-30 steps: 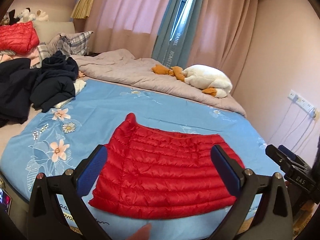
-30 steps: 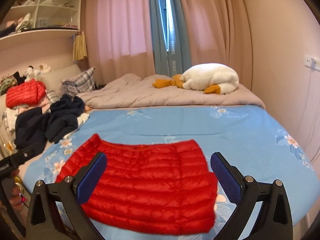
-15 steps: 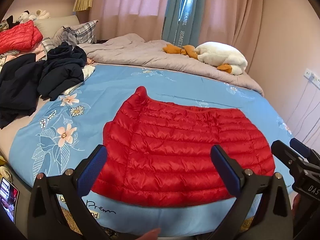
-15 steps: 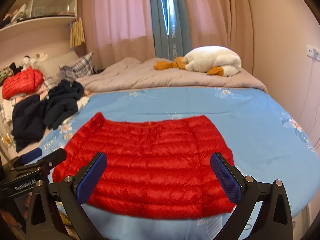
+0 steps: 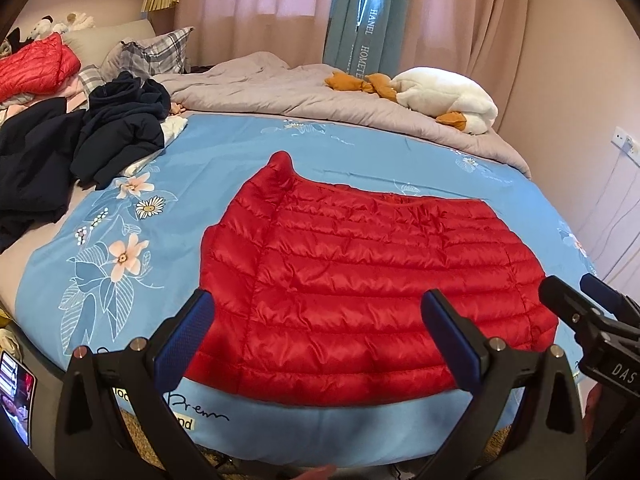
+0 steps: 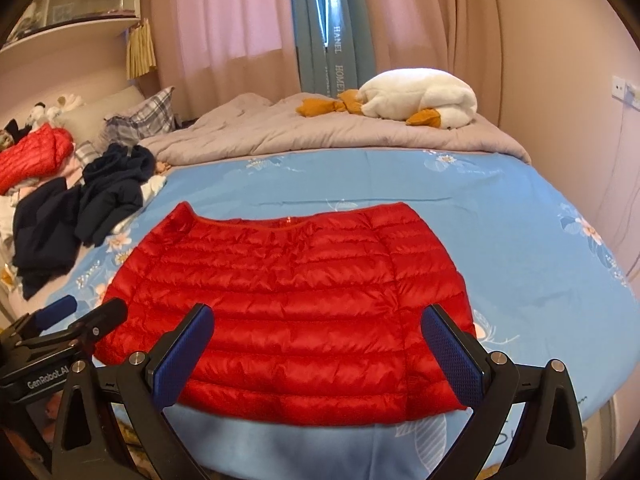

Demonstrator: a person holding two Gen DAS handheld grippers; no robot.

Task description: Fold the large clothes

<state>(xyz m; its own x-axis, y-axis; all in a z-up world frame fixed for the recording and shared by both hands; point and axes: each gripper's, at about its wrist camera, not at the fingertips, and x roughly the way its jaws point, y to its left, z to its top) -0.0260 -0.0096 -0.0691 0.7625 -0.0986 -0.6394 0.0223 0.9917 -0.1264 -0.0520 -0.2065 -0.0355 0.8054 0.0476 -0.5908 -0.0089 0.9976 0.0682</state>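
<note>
A red quilted down jacket lies flat and folded on the blue floral bed sheet, near the bed's front edge; it also shows in the right wrist view. My left gripper is open and empty, held above the jacket's near hem. My right gripper is open and empty, above the near hem too. The right gripper also shows at the right edge of the left wrist view, and the left gripper at the left edge of the right wrist view.
A pile of dark navy clothes lies at the bed's left. Another red down garment sits on a pile near the headboard. A grey duvet and a white plush goose lie at the back. A phone shows bottom left.
Both grippers have moved forward and down toward the jacket, which now fills more of each view. Both stay open and empty. The jacket has not moved.
</note>
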